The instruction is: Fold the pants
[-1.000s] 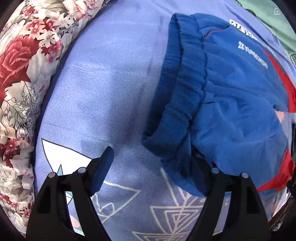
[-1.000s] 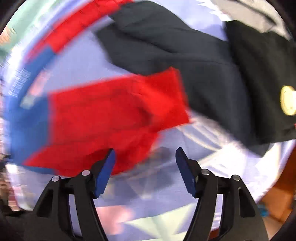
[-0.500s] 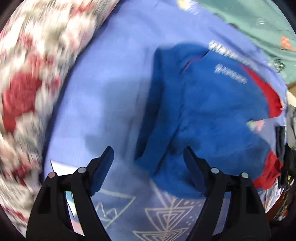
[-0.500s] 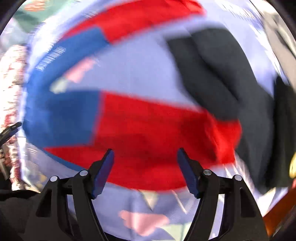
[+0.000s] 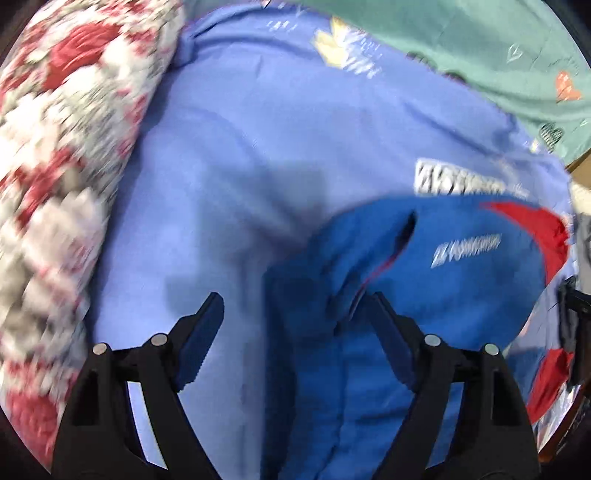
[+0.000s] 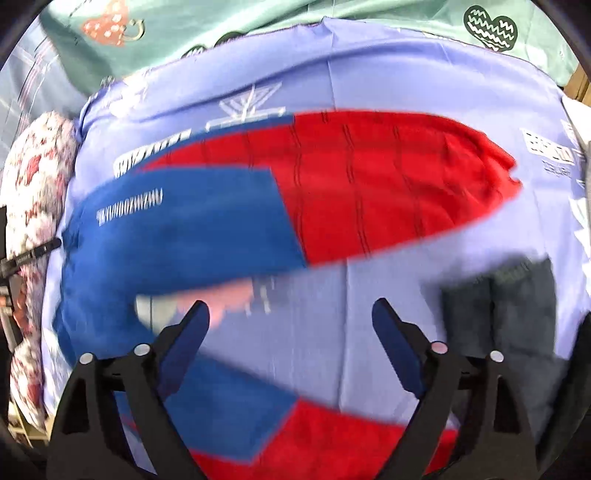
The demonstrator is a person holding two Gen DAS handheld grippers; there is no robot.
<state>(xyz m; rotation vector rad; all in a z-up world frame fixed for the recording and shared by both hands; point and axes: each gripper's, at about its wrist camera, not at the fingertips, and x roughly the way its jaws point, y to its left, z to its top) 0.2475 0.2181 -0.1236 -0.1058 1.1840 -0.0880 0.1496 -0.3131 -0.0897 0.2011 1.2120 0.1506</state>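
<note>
While both views are smeared by motion blur, the following can be made out.

Left wrist view
- Left gripper: jaws spread wide, nothing pinched between them; blue pads at 7 and 5 o'clock.
- Pants: blue upper part with red panels, lying on the sheet from centre toward 4 o'clock; the waist end reaches down between the jaws and under the 5 o'clock pad, though contact cannot be told. White lettering shows on the blue cloth at 3 o'clock.
- Bed sheet: periwinkle blue with white printed motifs, fills the middle of the view.
- Floral quilt: red and white flowers, bunched along the edge from 8 to 11 o'clock.
- Green cloth: mint, with small heart prints, at 1 o'clock beyond the sheet.

Right wrist view
- Right gripper: jaws have just been opening and stand wide; only bare sheet shows between them.
- Pants: one leg stretches from 9 to 2 o'clock, blue then red; the other lies at 6 o'clock under the gripper's frame.
- Dark garment: grey-black, at 4 o'clock, apart from the pants.
- Bed sheet, floral quilt at 9 o'clock, green cloth at 12 o'clock.
</note>
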